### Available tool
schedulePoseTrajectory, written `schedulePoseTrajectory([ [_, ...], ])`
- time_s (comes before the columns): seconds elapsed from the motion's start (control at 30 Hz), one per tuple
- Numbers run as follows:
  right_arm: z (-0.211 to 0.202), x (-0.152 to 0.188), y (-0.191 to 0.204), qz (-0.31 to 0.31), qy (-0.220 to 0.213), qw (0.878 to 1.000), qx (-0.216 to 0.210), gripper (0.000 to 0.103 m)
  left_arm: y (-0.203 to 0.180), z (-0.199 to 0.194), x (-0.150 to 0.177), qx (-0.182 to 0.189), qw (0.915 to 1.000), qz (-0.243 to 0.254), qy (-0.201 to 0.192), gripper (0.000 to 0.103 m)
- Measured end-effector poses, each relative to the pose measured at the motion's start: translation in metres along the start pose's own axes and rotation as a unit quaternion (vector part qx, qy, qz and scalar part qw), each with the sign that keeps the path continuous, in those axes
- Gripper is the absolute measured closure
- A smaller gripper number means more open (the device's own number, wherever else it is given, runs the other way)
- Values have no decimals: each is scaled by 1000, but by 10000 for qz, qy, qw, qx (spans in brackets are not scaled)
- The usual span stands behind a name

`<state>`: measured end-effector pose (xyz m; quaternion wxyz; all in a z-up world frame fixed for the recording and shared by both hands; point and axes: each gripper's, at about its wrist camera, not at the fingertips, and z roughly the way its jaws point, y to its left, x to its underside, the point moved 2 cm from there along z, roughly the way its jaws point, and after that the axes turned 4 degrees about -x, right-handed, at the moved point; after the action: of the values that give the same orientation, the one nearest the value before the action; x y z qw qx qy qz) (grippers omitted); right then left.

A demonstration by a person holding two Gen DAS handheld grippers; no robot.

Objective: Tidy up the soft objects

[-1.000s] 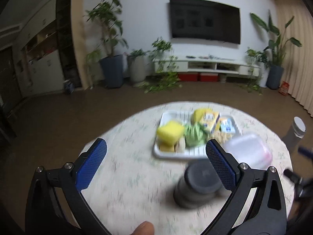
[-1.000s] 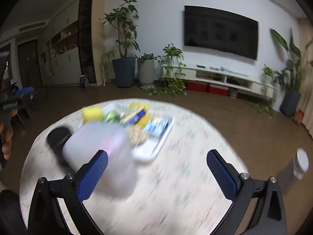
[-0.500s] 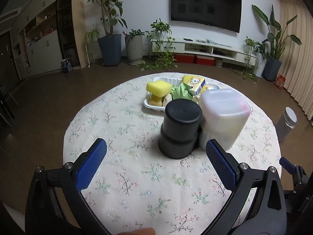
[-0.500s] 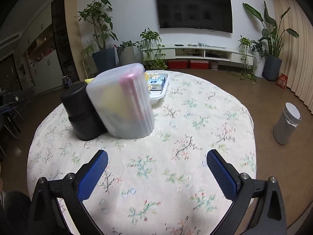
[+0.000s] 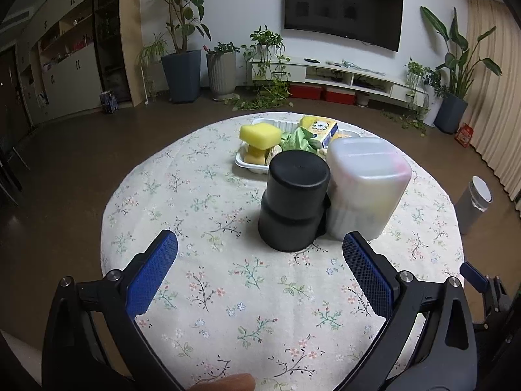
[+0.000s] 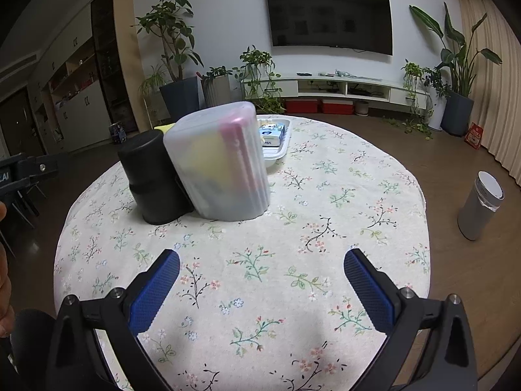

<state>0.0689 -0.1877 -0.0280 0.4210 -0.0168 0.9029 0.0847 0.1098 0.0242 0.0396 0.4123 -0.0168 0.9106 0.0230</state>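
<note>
Sponge (image 5: 260, 135) atop white tray (image 5: 242, 162)

A white wall (image 6: 228, 26) at the back carries a wide dark television (image 6: 329, 19). Below it runs a long low white cabinet (image 6: 345, 89) with red boxes (image 6: 319, 106) under it. Tall leafy plants stand in dark pots (image 6: 179, 96) on the left and a dark pot (image 6: 457, 112) on the right, with a ribbed grey pot (image 6: 216, 90) and trailing greenery between. The floor (image 6: 456, 169) is brown and glossy. Pale curtains (image 6: 495, 75) hang at the right, and shelves with white cupboards (image 6: 81, 110) fill the left. A grey bin (image 6: 480, 205) stands on the floor at the right.
</note>
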Motion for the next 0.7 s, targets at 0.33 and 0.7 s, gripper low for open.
schedulePoseTrajectory([
  [0.33,-6,7,1,-16,-19,10000,78,0,-3,0,11,-196,9997,114,37,0],
  [0.7,-11,5,1,-46,-69,9999,91,0,-1,3,18,-197,9997,66,146,0],
])
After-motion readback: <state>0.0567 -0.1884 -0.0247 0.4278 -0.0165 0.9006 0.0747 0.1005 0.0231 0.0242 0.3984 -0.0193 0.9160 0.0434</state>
